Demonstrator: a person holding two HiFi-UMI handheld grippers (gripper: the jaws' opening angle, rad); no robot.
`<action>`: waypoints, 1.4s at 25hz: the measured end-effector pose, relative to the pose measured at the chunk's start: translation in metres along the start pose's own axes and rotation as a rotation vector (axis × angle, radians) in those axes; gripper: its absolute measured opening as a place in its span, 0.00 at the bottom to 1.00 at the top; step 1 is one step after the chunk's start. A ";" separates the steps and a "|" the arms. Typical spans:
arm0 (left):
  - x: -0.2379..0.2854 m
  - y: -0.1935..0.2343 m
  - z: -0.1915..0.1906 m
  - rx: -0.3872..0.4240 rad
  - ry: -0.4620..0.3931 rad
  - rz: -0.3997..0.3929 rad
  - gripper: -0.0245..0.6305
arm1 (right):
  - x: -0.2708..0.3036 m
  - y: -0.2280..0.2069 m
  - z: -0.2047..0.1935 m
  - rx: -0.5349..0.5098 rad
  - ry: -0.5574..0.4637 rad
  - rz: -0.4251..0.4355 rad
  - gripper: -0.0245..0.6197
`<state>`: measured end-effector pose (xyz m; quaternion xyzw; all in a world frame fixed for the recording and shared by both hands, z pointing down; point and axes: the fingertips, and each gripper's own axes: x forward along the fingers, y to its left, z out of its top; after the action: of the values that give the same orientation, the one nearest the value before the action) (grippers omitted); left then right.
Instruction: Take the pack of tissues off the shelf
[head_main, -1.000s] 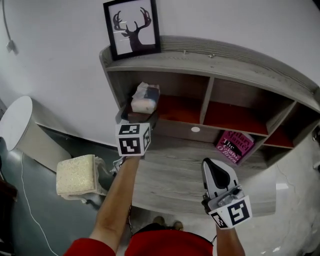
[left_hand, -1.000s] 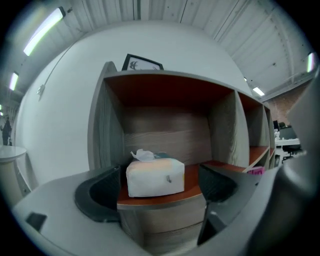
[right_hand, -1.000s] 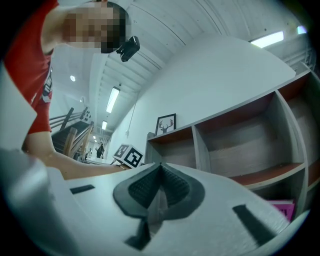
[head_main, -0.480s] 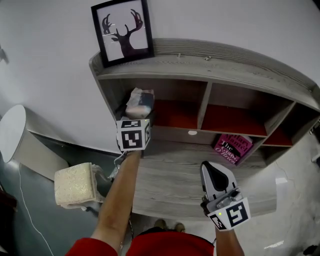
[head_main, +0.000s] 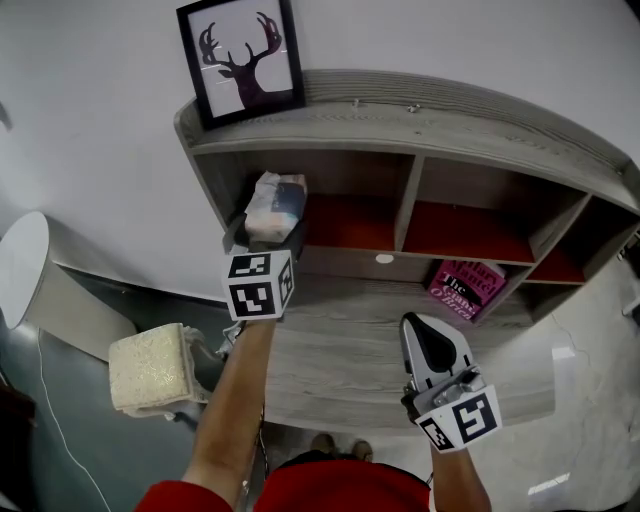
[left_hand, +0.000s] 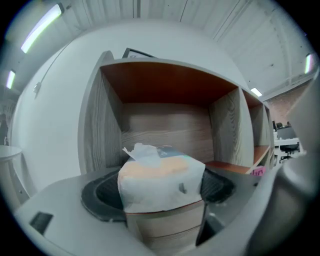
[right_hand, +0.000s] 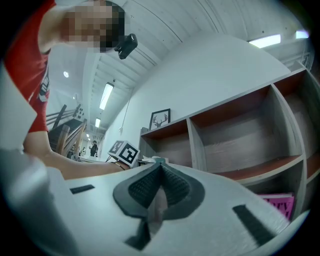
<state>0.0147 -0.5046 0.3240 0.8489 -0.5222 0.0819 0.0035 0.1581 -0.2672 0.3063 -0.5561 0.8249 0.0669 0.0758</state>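
A soft white pack of tissues (head_main: 273, 205) with a tissue sticking out of its top is clamped between the jaws of my left gripper (head_main: 266, 232) at the mouth of the shelf's left compartment (head_main: 350, 205). In the left gripper view the pack (left_hand: 161, 182) fills the gap between both dark pads, in front of the red-floored compartment. My right gripper (head_main: 432, 350) hangs low over the grey lower board, jaws pressed together with nothing in them; the right gripper view shows its pads (right_hand: 158, 189) meeting.
A framed deer picture (head_main: 241, 57) stands on top of the grey shelf unit (head_main: 440, 135). A pink book (head_main: 464, 288) leans in the lower right compartment. To the left, low down, are a beige cushioned stool (head_main: 150, 368) and a round white table (head_main: 25, 260).
The left gripper with the tissue pack has shifted slightly left and toward me, away from the compartment. The head view has tilted. The right gripper stays put.
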 end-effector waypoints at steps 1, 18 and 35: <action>-0.007 -0.003 0.002 -0.002 -0.017 -0.009 0.70 | 0.000 0.000 0.001 0.002 -0.003 -0.002 0.05; -0.171 -0.061 0.026 -0.064 -0.230 -0.166 0.70 | -0.008 0.035 0.018 0.010 -0.042 0.042 0.05; -0.224 -0.073 0.002 -0.024 -0.250 -0.159 0.70 | -0.022 0.054 0.005 0.004 -0.041 0.056 0.05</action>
<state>-0.0189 -0.2735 0.2955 0.8910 -0.4507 -0.0313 -0.0452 0.1163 -0.2257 0.3078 -0.5313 0.8385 0.0787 0.0921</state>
